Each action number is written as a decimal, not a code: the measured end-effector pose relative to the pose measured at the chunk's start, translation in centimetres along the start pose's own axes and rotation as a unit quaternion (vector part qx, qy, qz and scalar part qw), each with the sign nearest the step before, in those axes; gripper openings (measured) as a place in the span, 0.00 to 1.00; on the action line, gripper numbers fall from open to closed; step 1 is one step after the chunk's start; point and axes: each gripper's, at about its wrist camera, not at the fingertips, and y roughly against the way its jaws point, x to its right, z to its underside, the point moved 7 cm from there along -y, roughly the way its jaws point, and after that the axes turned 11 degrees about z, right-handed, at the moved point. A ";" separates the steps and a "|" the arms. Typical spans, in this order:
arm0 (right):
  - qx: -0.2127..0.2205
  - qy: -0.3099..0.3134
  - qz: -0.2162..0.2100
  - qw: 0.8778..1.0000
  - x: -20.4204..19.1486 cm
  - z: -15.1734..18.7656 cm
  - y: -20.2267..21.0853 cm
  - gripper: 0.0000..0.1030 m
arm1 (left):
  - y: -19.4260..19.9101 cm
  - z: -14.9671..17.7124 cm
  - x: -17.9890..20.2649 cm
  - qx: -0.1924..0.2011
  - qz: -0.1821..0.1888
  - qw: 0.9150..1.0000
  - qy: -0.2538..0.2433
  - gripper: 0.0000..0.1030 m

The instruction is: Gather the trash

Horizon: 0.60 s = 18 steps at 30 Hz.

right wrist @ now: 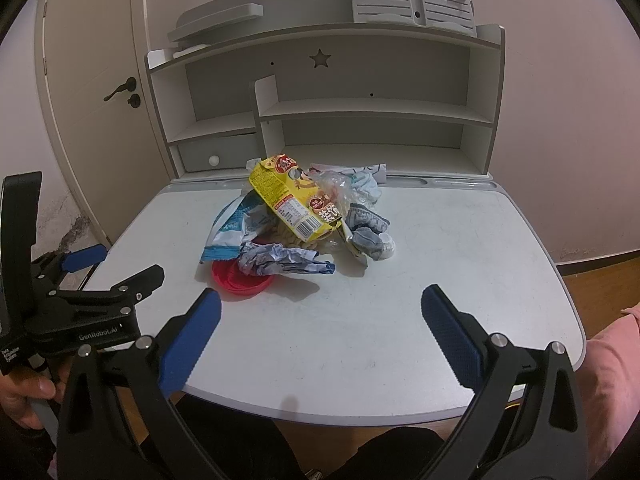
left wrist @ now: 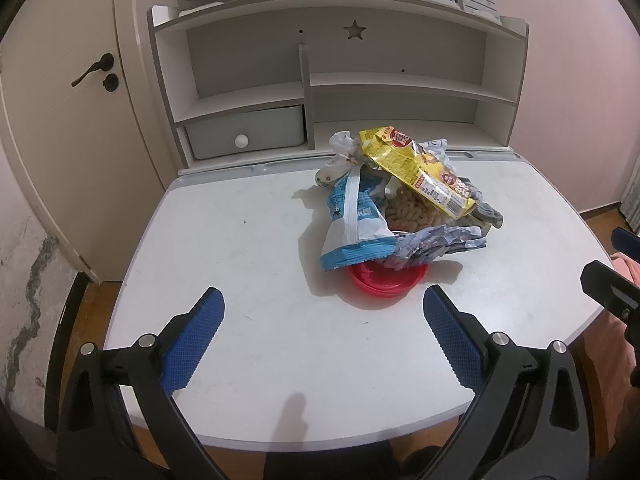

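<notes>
- The trash sits in one heap on the white counter (left wrist: 248,240), toward the back edge and a little right of its middle; neither gripper touches it.
- The red dish (left wrist: 386,280) at the front of the heap is mostly covered: only its round, glossy plastic rim shows beneath the wrappers.
- The yellow snack bag (left wrist: 416,172) lies slantwise on top, shiny film with print too small to read.
- The blue-and-white packet (left wrist: 352,224) droops over the dish's left side, its crimped bottom seam hanging down.
- Crumpled grey-blue paper (right wrist: 280,262) rests on the dish's front rim; more grey wads (right wrist: 370,236) lie at the heap's right side, and what they are made of is hard to tell.
- Pale curly snack pieces (left wrist: 404,210) show through a gap under the yellow bag; how many is unclear.
- A clear crinkled wrapper (right wrist: 332,184) behind the yellow bag is largely hidden.
- The left gripper (left wrist: 323,328) hangs over the counter's front edge, its blue cross-hatched pads (left wrist: 192,344) spread wide and empty.
- The right gripper (right wrist: 321,330) is likewise spread wide, holding nothing, near the front edge.
- A hand (right wrist: 22,396) on the left gripper's handle is cut off at the frame edge.
- The white shelf unit (left wrist: 340,80) at the back edge has a star cut-out and a grey drawer (left wrist: 246,134) with a round knob.
</notes>
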 end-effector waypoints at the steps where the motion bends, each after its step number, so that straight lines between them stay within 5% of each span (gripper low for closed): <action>1: 0.000 0.000 0.000 1.000 0.0 0.0 0.0 0.94 | 0.0 0.0 0.0 0.000 0.000 1.000 0.000 0.94; 12: -0.001 0.001 0.000 1.000 0.0 0.1 -0.1 0.94 | -0.5 -0.2 0.1 -0.004 0.003 1.000 -0.001 0.94; 18: -0.010 0.001 -0.004 1.000 0.4 0.5 -0.8 0.94 | -2.1 -0.4 0.1 -0.023 0.037 0.999 0.007 0.94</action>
